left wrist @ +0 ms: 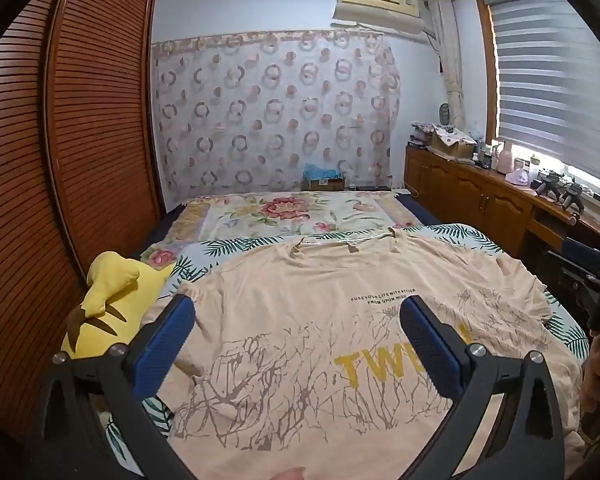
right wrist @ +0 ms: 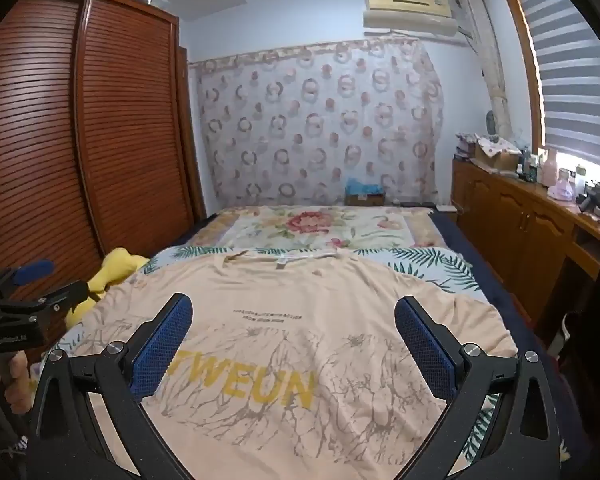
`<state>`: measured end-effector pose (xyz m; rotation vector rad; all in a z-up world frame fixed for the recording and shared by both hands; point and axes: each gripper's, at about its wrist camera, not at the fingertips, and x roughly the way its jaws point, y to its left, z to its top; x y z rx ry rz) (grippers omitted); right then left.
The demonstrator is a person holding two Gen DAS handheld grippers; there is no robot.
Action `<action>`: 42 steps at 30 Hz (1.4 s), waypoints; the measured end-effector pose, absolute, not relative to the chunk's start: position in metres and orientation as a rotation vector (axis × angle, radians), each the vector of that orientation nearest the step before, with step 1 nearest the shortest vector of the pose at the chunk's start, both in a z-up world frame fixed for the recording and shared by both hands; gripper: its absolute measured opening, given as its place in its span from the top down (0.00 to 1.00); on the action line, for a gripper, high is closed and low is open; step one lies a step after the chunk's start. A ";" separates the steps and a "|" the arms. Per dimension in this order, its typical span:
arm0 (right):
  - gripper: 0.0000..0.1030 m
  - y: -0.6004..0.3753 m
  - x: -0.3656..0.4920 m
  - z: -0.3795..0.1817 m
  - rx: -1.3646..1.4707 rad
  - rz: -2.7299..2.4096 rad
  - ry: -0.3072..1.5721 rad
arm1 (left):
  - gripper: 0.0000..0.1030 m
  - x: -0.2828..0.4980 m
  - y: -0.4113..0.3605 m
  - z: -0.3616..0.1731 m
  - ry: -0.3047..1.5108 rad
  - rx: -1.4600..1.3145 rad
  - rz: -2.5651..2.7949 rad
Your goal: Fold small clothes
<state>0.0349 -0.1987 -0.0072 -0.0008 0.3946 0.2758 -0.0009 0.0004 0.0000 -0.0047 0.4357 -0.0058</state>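
Both tongs, left (left wrist: 298, 336) and right (right wrist: 294, 334), hover spread wide and empty above the peach printed cotton T-shirt (left wrist: 300, 320), laid flat on the leaf-patterned bed (left wrist: 460, 234) for folding.

1 T-shirt (left wrist: 320, 320), 1 yellow plush toy (left wrist: 112, 300), 2 tools: left tool (left wrist: 298, 312), right tool (right wrist: 294, 312).

Shirt (right wrist: 284, 344) reads "TWEUN" and "FUSE YOUR LIFE WITH ACTION".
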 end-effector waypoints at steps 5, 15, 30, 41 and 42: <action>0.00 -0.197 0.035 -0.007 -0.010 0.275 0.387 | 0.00 -0.001 0.001 0.000 0.441 -0.006 -0.004; 0.00 -0.194 0.033 -0.006 -0.006 0.279 0.377 | 0.00 0.001 0.004 0.000 0.440 -0.001 -0.003; 0.00 -0.191 0.033 -0.006 -0.007 0.279 0.374 | 0.00 -0.003 0.007 0.006 0.429 -0.001 0.009; 0.00 -0.190 0.031 -0.006 -0.005 0.280 0.371 | 0.00 -0.004 0.005 0.006 0.427 0.003 0.010; 0.00 -0.190 0.031 -0.006 -0.005 0.280 0.371 | 0.00 -0.004 0.005 0.006 0.427 0.003 0.010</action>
